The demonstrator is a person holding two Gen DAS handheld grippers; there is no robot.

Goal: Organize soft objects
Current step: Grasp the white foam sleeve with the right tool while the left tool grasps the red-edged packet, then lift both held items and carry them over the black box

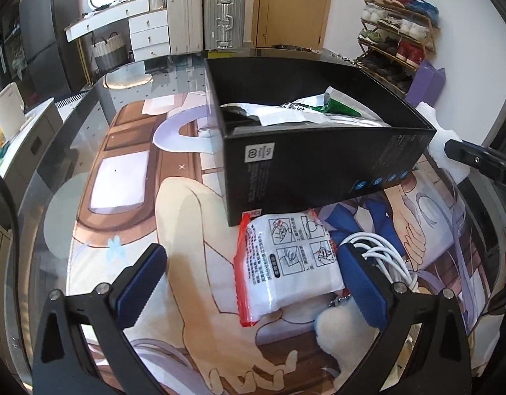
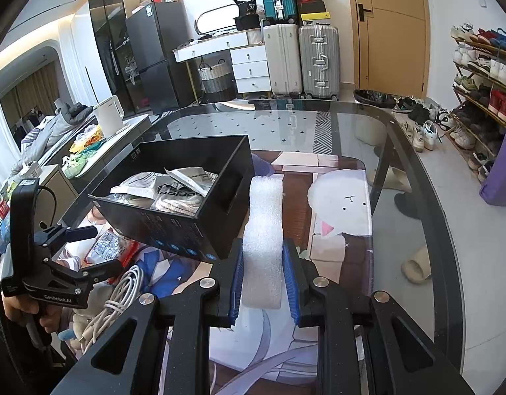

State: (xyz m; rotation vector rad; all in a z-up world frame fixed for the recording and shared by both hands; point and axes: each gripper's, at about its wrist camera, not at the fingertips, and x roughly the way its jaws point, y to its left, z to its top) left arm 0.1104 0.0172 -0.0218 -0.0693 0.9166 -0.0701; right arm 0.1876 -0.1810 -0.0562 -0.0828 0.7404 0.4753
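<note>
A black box (image 1: 318,161) stands on the printed mat and holds several soft packets; it also shows in the right wrist view (image 2: 174,210). My left gripper (image 1: 253,283) is open, its jaws on either side of a white packet with red edges (image 1: 286,263) lying in front of the box. A coiled white cable (image 1: 384,256) and a white plush toy (image 1: 338,332) lie just right of it. My right gripper (image 2: 263,283) is shut on a white foam strip (image 2: 264,230) lying beside the box. The left gripper appears in the right wrist view (image 2: 88,250).
The glass table (image 2: 401,171) carries the printed mat (image 1: 128,204). Suitcases (image 2: 302,59), a white dresser, a shoe rack (image 2: 483,75) and a door stand behind. A side counter with a kettle (image 2: 110,120) is at the left.
</note>
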